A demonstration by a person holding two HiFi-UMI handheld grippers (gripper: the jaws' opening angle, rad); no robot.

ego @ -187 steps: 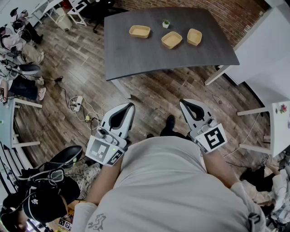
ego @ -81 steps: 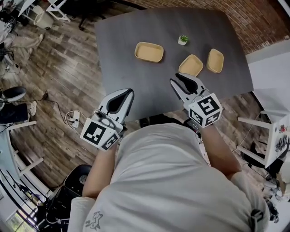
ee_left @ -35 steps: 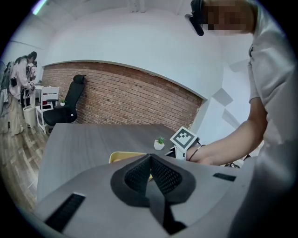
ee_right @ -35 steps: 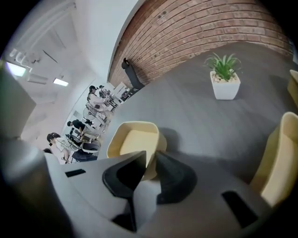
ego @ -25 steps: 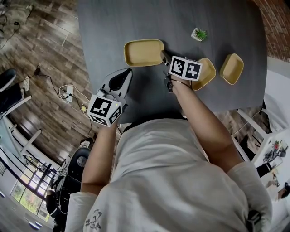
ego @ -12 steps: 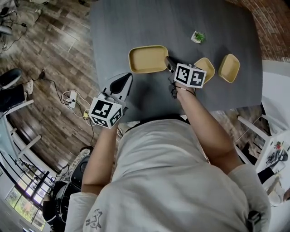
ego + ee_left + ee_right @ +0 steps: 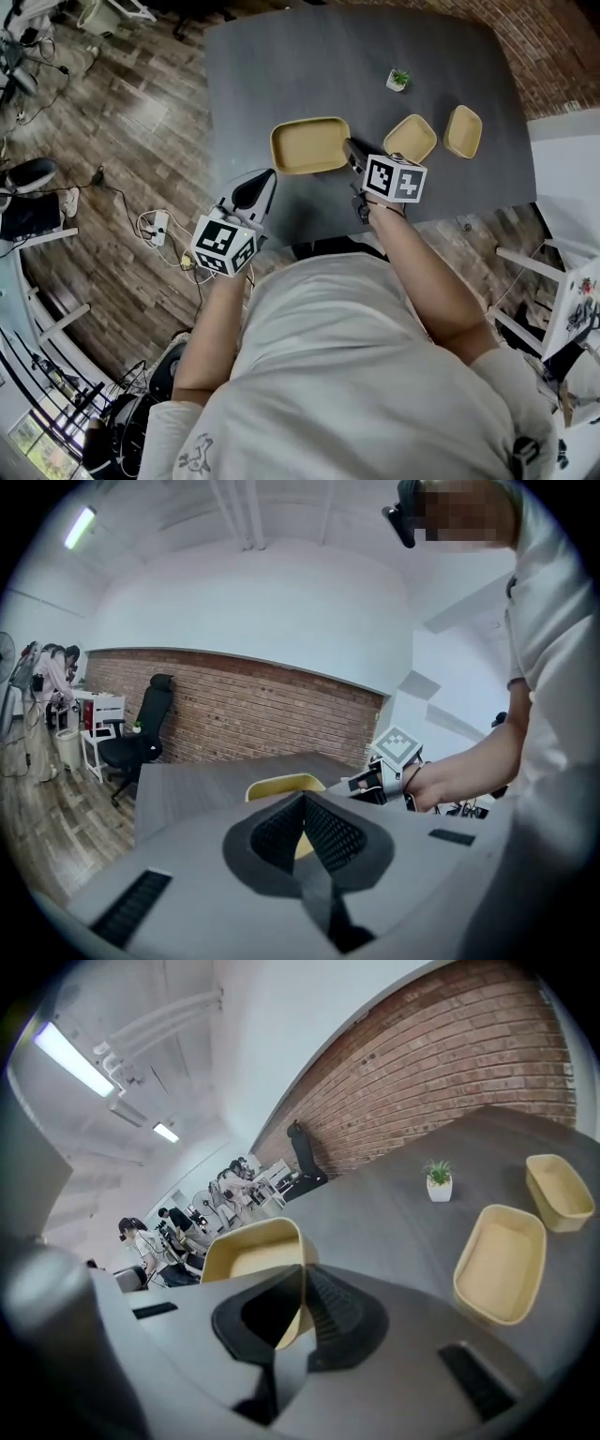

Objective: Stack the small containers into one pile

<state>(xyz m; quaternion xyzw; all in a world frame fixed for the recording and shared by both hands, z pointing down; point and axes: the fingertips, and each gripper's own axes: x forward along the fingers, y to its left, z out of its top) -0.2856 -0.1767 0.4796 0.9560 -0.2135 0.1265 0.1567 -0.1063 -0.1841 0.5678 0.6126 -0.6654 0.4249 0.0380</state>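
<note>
Three tan containers are in view over the dark grey table [image 7: 281, 66]. My right gripper [image 7: 349, 145] [image 7: 302, 1269] is shut on the right end wall of the large container [image 7: 309, 145] [image 7: 248, 1251], which hangs tilted in the jaws above the table. The middle container [image 7: 410, 138] [image 7: 502, 1262] and the right container [image 7: 463, 130] [image 7: 560, 1190] lie side by side to its right. My left gripper [image 7: 267, 175] [image 7: 303, 797] hovers shut and empty near the table's front edge. It points at the large container [image 7: 281, 782].
A tiny potted plant [image 7: 398, 79] [image 7: 438, 1178] stands behind the two smaller containers. A black office chair [image 7: 141, 742] is beyond the table by the brick wall. Cables and a power strip [image 7: 159, 225] lie on the wooden floor to the left.
My right gripper has risen and come toward the near edge with the large container in its jaws. My left gripper has also moved up and forward.
</note>
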